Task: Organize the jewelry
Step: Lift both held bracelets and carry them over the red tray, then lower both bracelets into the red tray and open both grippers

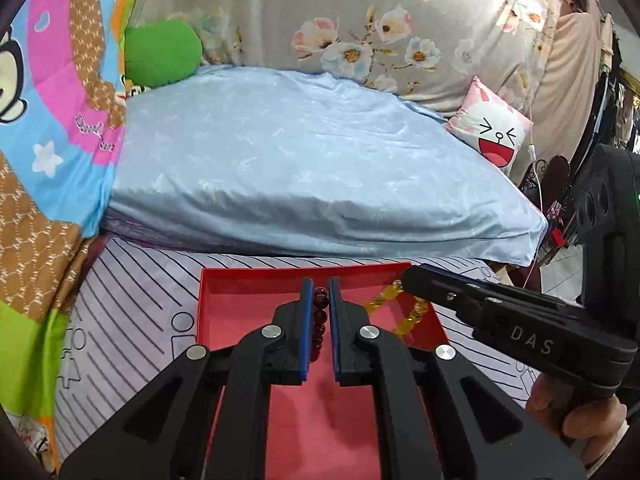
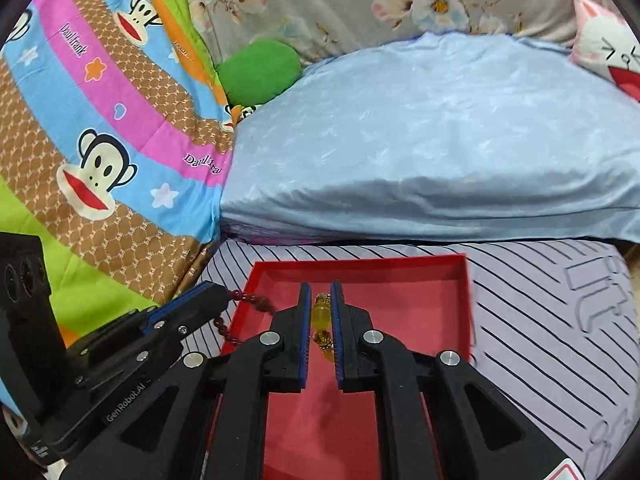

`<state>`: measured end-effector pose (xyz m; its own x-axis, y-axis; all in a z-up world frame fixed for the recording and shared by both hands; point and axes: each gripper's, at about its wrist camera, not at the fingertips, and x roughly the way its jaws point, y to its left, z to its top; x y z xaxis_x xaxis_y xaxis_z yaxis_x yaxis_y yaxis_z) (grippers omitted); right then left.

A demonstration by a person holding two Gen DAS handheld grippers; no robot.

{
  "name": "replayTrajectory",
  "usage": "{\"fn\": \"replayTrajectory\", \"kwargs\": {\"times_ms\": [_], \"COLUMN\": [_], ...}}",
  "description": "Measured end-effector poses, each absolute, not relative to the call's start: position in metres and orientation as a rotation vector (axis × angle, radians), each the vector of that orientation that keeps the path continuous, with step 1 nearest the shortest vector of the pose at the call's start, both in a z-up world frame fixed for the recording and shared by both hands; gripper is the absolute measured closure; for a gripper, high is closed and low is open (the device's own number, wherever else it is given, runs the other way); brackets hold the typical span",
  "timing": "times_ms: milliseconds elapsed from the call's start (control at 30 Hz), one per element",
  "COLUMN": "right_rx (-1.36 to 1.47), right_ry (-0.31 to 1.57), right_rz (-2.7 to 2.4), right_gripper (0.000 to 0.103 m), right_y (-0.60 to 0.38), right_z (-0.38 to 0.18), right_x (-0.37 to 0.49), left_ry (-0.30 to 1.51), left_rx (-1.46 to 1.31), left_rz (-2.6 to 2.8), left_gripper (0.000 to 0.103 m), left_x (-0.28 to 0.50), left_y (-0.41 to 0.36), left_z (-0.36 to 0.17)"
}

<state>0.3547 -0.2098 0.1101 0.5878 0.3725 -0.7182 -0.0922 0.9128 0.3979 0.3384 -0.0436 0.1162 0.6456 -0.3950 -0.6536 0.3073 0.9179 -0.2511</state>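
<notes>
Left wrist view: left tool (image 1: 320, 292) low in the middle of the frame, clenched on the dark red bead bracelet (image 1: 319, 322), beads pinched between the blue pads (image 1: 307, 320). Bracelet up over the red tray (image 1: 240, 304), not lying flat in it (hanging end hidden behind the tool). Right tool (image 1: 412, 276) coming in from the right side of the frame, tip at the yellow bead bracelet (image 1: 400, 312), which loops down toward the tray floor. Hard to tell from here how tight that hold is.

Beads look small, round, hard and shiny, so likely light but slippery. String between them soft and floppy, so the loop will swing and sag. Best to pinch across one or two beads with the flat pads, not the thin string. Dropping probably no great harm over a soft bed (image 1: 132, 312), though beads could roll.

Right wrist view: right tool (image 2: 320, 292) low in the middle, closed on the yellow bracelet, one big yellow bead squeezed between the pads (image 2: 306, 320) above the tray. Answers what the other view left unsure. Left tool (image 2: 216, 292) at lower left, with the red bracelet drooping from its tip in a curve over the tray's left rim (part hangs outside the tray). Striped bed sheet wide on the right here; the person's hand (image 1: 576, 420) only in the left wrist view, lower right corner.
</notes>
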Motion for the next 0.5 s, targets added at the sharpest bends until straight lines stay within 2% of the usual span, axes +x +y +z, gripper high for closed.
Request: {"fn": "replayTrajectory", "kwargs": {"times_ms": [167,500], "right_rx": [0.355,0.152], "right_ry": [1.009,1.042], "right_rz": [0.244,0.106], "right_gripper": [0.094,0.094], "right_y": [-0.215,-0.22], "right_z": [0.065,0.042], "right_x": [0.387,0.392], "left_ry": [0.847,0.935], "left_rx": [-0.126,-0.024], "left_rz": [-0.375,-0.276], "left_gripper": [0.095,0.095], "left_x": [0.372,0.394], "left_y": [-0.044,-0.045], "left_z": [0.08,0.034]}}
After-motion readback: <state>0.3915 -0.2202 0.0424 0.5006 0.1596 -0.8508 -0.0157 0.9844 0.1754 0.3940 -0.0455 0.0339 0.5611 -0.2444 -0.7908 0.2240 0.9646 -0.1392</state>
